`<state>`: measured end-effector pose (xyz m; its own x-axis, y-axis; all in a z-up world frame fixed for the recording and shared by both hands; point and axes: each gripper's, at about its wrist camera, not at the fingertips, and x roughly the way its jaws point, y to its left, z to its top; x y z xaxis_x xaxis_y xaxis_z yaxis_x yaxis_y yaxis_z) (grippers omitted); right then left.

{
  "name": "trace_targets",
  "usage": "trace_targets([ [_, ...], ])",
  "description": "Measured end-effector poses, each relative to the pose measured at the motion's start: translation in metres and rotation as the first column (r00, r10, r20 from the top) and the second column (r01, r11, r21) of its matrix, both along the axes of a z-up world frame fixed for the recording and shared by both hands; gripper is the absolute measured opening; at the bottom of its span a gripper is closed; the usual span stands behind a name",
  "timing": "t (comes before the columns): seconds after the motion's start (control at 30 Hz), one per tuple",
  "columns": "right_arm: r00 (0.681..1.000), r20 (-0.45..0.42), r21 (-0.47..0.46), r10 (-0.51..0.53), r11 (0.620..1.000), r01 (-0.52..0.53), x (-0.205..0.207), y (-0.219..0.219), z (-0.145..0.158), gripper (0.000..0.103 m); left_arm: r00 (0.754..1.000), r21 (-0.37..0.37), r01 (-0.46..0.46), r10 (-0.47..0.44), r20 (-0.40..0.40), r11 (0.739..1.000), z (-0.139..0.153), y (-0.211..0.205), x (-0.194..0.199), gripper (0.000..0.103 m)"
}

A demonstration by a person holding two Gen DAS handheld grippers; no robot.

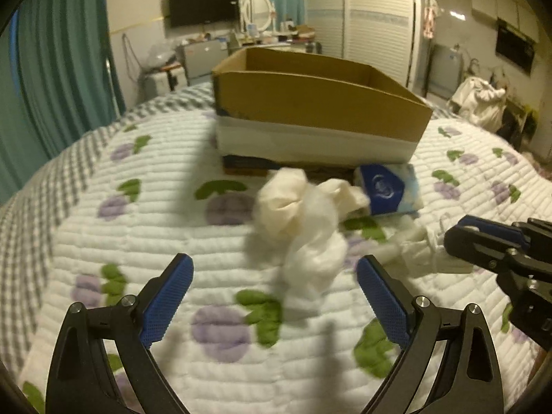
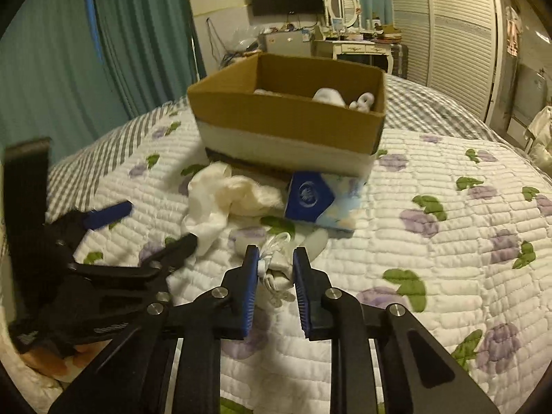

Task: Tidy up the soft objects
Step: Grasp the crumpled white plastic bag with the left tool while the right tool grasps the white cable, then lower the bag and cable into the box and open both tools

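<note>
A: Two claws over the quilted bed [image 1: 145, 234]; the left claw [image 1: 274, 265] hangs wide apart with nothing between its blue pads, and a crumpled white cloth bundle [image 1: 303, 220] lies on the quilt just ahead of it.

B: And the right claw [image 2: 276, 258] is drawn in narrow; its pads press a small white pouch [image 2: 277, 272] from both sides, cords bunched against the left pad, the pouch low on the quilt.

A: Behind the bundle, the blue tissue pack [image 2: 319, 203] lies tilted against the foot of the cardboard box [image 2: 286, 124]; cloth and pack touch.

B: Inside the box, from the right wrist view, a couple of white soft items [image 2: 329, 96] sit near the far right corner; what they are I cannot tell.

A: The box stands near the middle of the bed; teal curtains [image 1: 65, 69] hang at left.
</note>
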<state>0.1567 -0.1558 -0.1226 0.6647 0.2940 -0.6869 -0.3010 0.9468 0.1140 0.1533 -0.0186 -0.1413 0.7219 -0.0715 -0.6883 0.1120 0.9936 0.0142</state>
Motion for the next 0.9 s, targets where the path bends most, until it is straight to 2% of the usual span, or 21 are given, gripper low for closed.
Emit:
trace_targets([
  [0.03,1.0,0.005,-0.002,-0.003,1.0,0.004,0.001,-0.001,0.002,0.019,1.0,0.001,0.014,-0.014,-0.005,1.0,-0.003,-0.005,0.004,0.088],
  [0.13,1.0,0.016,-0.004,-0.017,1.0,0.017,0.002,-0.005,0.005,0.019,0.998,0.015,0.041,-0.041,-0.041,0.999,-0.013,-0.015,0.015,0.065],
  [0.2,1.0,0.014,0.01,-0.023,1.0,0.022,0.004,-0.008,0.007,0.019,0.996,-0.011,0.057,-0.058,-0.062,0.998,-0.019,-0.014,0.02,0.039],
  [0.23,1.0,0.013,0.012,-0.021,1.0,0.021,0.004,-0.009,0.007,0.018,0.995,-0.027,0.064,-0.066,-0.076,0.998,-0.022,-0.013,0.021,0.035],
  [0.43,1.0,0.016,0.036,-0.018,0.999,0.018,0.001,-0.016,0.012,0.016,0.995,-0.063,0.074,-0.078,-0.058,0.995,-0.013,-0.006,0.009,0.032],
  [0.6,0.997,0.07,0.053,-0.021,0.998,0.017,-0.014,-0.025,0.035,0.016,0.996,-0.073,0.077,-0.08,-0.038,0.994,0.005,-0.003,-0.012,0.032],
  [0.9,0.987,0.158,0.056,-0.032,0.998,0.023,-0.052,-0.035,0.083,0.016,0.995,-0.063,0.098,-0.096,0.026,0.993,0.062,-0.008,-0.057,0.032],
])
